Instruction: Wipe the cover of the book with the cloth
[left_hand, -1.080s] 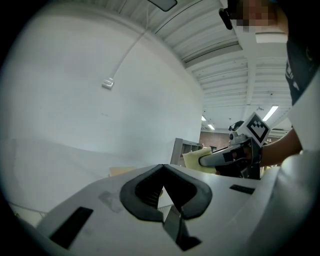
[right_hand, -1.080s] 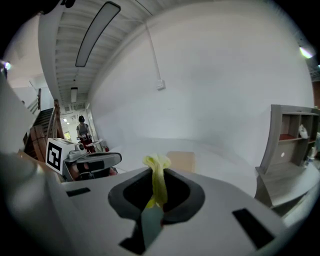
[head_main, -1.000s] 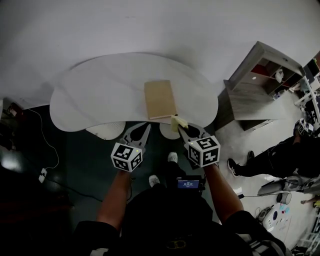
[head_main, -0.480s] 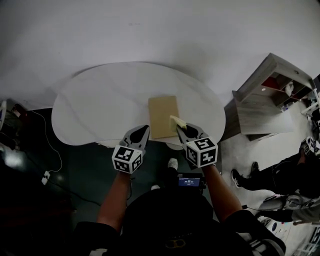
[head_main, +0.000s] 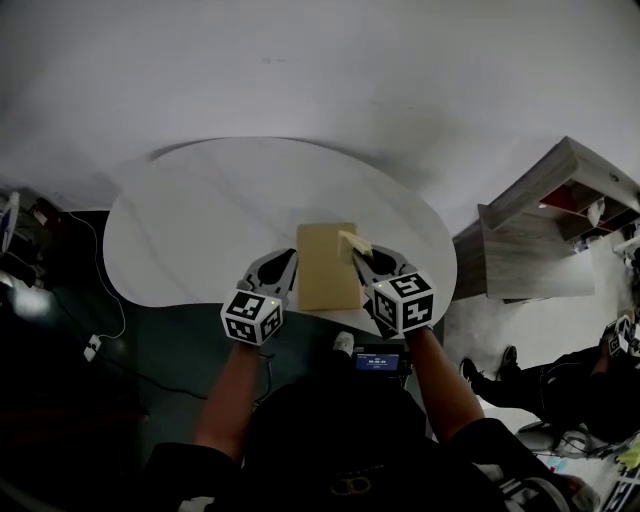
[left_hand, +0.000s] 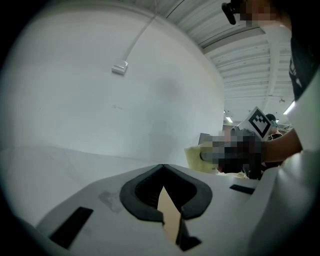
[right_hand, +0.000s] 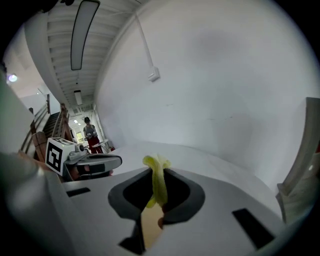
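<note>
The tan book (head_main: 327, 266) lies flat on the white, rounded surface (head_main: 200, 220). It sits right of the middle, with its near end at the edge closest to me. Only the head view shows the whole cover. Each gripper view shows just a sliver of tan through the gap behind the fingers.

The yellow cloth (head_main: 356, 243) is over the book's right side, toward the far end. The fingers of my right gripper (head_main: 357, 258) are pressed onto it. The right gripper view makes the pinch plain: a folded strip of cloth stands up between the dark pads, its top poking past the tips. From the head view I cannot tell whether the cloth touches the cover.

My left gripper (head_main: 291, 258) sits just beside the book's left edge. In the left gripper view its fingers meet at the tips with nothing between them. That view also catches the cloth from the side, a pale yellow patch off to the right, with the other gripper's marker cube (left_hand: 260, 122) behind it.

The right gripper view looks back at the left gripper and, far behind it, a standing person (right_hand: 90, 132) under a long ceiling lamp (right_hand: 82, 32). Both gripper views show a small box (left_hand: 120, 67) on the white wall with a thin cable rising from it. The head view alone shows a wooden shelf unit (head_main: 540, 230) to the right of the surface.
</note>
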